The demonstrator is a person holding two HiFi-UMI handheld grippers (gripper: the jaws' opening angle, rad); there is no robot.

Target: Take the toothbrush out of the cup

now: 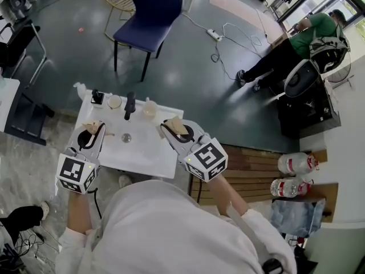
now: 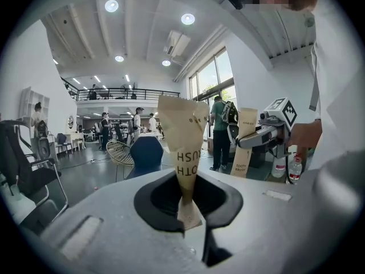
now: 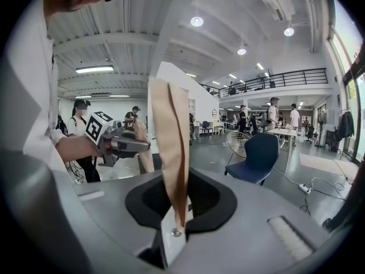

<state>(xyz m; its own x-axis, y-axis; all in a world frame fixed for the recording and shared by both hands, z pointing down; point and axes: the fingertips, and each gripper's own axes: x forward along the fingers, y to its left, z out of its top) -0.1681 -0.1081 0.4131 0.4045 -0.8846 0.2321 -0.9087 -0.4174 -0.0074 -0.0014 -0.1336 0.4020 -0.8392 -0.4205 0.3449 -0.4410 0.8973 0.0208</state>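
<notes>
Left hand-held gripper (image 2: 183, 213) clamped on paper toothbrush sleeve (image 2: 185, 147), right hand-held gripper (image 3: 174, 224) on second sleeve (image 3: 171, 147). Both held upright above surface (image 1: 142, 153), apparently to clear cup (image 1: 149, 108) at 12 o'clock.

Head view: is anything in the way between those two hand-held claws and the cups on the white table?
On the table only a small round object lies before the cups. But both are occupied: the left gripper has its jaws shut on a brown paper wrapper, the right gripper on a second wrapper piece.
</notes>
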